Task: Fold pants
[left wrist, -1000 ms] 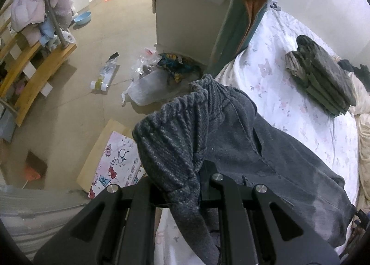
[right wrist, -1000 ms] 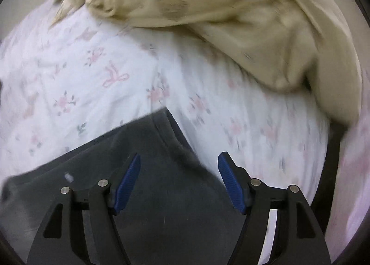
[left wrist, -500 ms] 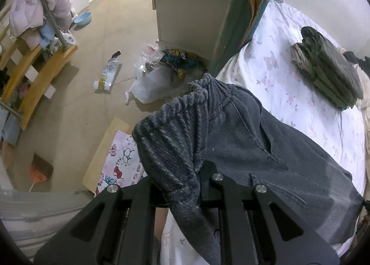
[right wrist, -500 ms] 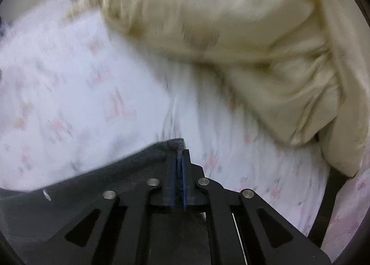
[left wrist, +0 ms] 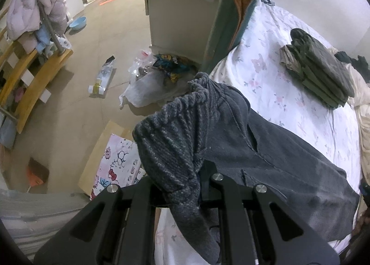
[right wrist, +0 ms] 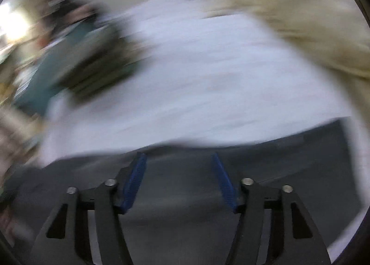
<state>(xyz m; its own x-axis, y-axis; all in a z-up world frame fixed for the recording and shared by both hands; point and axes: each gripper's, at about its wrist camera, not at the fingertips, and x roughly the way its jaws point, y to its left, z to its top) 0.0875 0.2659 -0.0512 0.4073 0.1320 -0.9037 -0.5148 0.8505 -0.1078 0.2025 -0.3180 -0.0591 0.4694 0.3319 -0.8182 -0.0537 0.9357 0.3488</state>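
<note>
The dark grey pants point(left wrist: 266, 158) lie on the floral bed sheet point(left wrist: 289, 94). Their ribbed waistband point(left wrist: 175, 131) is bunched up and lifted at the bed's edge. My left gripper point(left wrist: 182, 184) is shut on that waistband, and the cloth hides its fingertips. In the blurred right wrist view my right gripper point(right wrist: 179, 179) is open with blue pads point(right wrist: 134, 179) spread over the grey pants point(right wrist: 185, 218), holding nothing.
A stack of folded dark green clothes point(left wrist: 316, 68) sits on the bed further back. A cream duvet point(right wrist: 312, 15) is heaped at the far side. A cabinet point(left wrist: 182, 20) with a green garment point(left wrist: 229, 22) stands by the bed. Bags and litter point(left wrist: 150, 80) lie on the floor.
My right gripper closed on the pants' edge half a second ago and has now opened and swung quickly sideways. My left gripper keeps its hold, shifted only slightly.
</note>
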